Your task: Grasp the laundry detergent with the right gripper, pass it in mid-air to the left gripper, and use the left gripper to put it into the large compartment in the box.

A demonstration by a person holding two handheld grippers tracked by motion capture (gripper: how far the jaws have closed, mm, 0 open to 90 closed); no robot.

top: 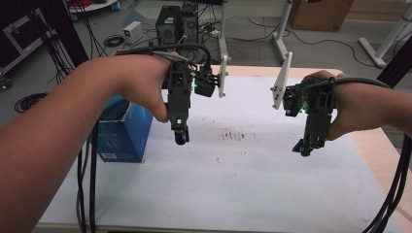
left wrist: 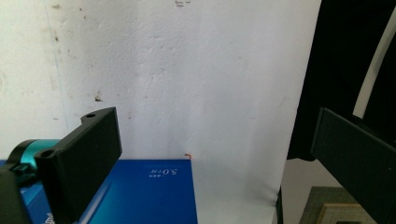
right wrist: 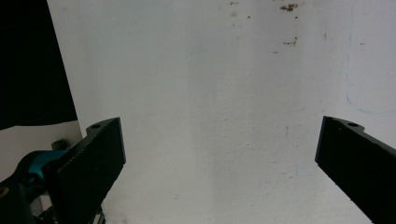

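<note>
Both grippers hang apart over the white sheet (top: 243,170), jaws spread wide and empty — left gripper (top: 180,137), right gripper (top: 303,148). The blue box (top: 124,131) stands at the table's left edge, just beside the left gripper — seemingly untouched.

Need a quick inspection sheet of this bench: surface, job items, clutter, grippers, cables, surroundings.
Surface: white table cover, brownish smudges near the middle; bare wooden edge at right.
Job's things: blue box at the table's left edge, partly behind the left hand, untouched.
Clutter: nothing seen.
Grippers: left gripper held above the cover beside the box, jaws open, nothing between them; right gripper above the right side, jaws open, empty.
Cables: black cables hang over the front-left edge and down the right.
Surroundings: computer towers, cardboard box, loose floor cables.
</note>
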